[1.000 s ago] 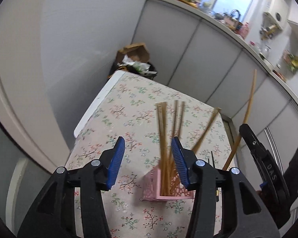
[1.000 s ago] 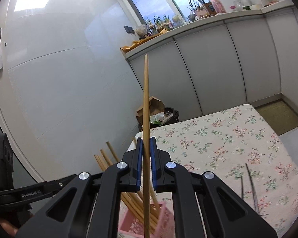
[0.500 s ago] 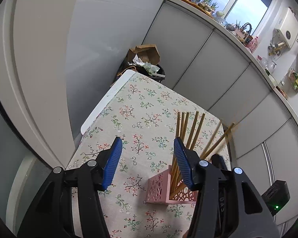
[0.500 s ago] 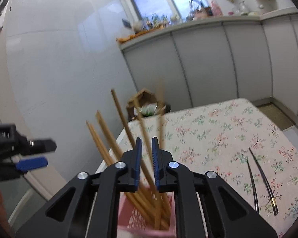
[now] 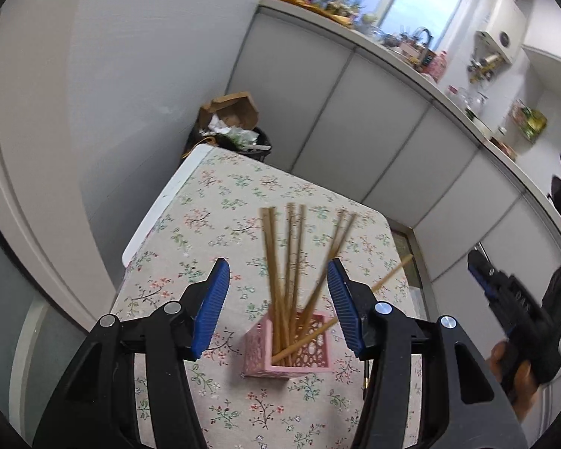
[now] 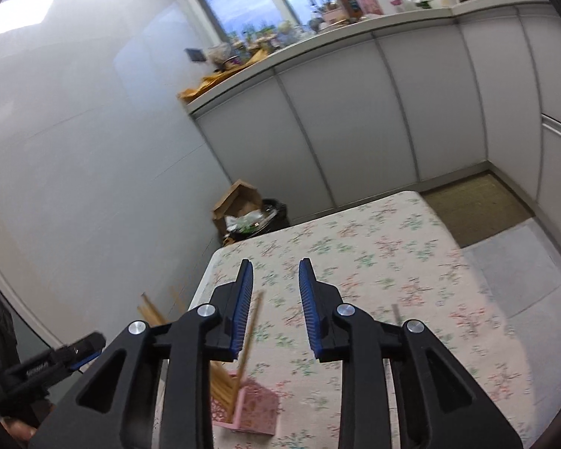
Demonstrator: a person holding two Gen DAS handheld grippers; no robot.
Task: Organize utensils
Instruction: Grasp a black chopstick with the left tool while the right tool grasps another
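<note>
Hovering above the floral tablecloth (image 5: 220, 224), the left gripper (image 5: 278, 305) has its blue pads spread wide, nothing between them. Just beyond and below stands the pink lattice holder (image 5: 310, 351) on the cloth, with the wooden chopsticks (image 5: 280, 262) upright in it and fanned out — one leans low toward the right. The right gripper (image 6: 275, 308) is parted too and holds nothing; the pink holder sits below its left finger, a chopstick slanting up beside that pad. Farther back, a full trash bin (image 5: 239, 138) stands past the table's far end, against white cabinets (image 5: 355, 119).
</note>
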